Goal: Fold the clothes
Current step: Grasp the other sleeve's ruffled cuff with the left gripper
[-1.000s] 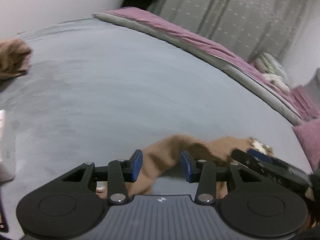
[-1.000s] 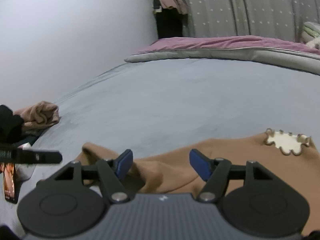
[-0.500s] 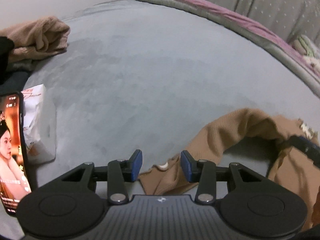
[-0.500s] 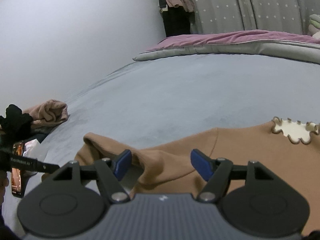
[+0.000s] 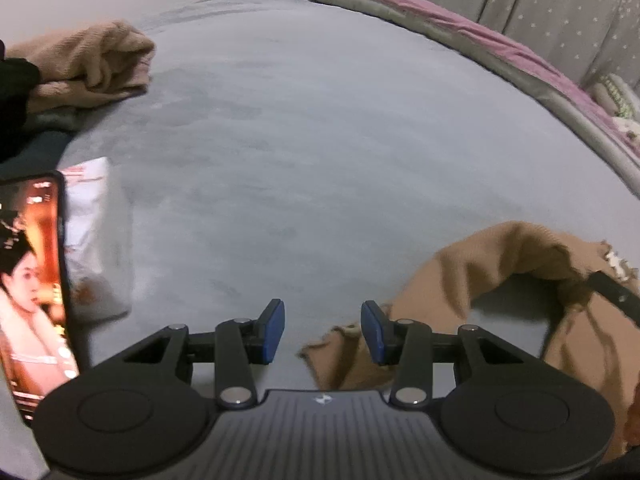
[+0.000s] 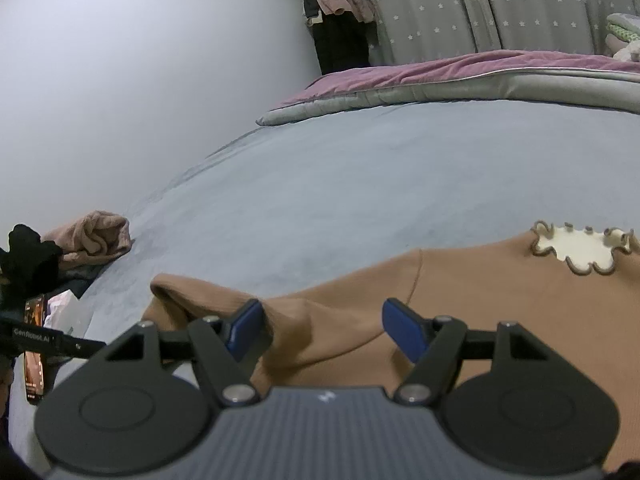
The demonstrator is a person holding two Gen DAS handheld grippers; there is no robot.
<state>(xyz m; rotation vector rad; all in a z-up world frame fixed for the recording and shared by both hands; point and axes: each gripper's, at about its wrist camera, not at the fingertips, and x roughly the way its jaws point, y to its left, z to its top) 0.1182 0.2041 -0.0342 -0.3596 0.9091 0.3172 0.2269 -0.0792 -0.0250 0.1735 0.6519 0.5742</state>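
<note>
Across the grey bed (image 6: pixel 320 184), the brown sweater (image 6: pixel 480 300) is lying limp and light, its sleeve cuff (image 5: pixel 340 356) trailing at five o'clock of the left gripper (image 5: pixel 322 332), whose jaws are standing spread, gripping nothing; the right gripper (image 6: pixel 322 330) is hovering with jaws spread above a soft sleeve fold; cuff and shoulder seam are looking like the best holds.

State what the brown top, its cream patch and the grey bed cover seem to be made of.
Brown top: soft ribbed knit, matte; fine ribs show along the sleeve. Cream patch: smooth, flat applique with a brown stitched edge, perhaps felt. Grey bed cover: short-pile plush, probably; brushed streaks shade it.
</note>
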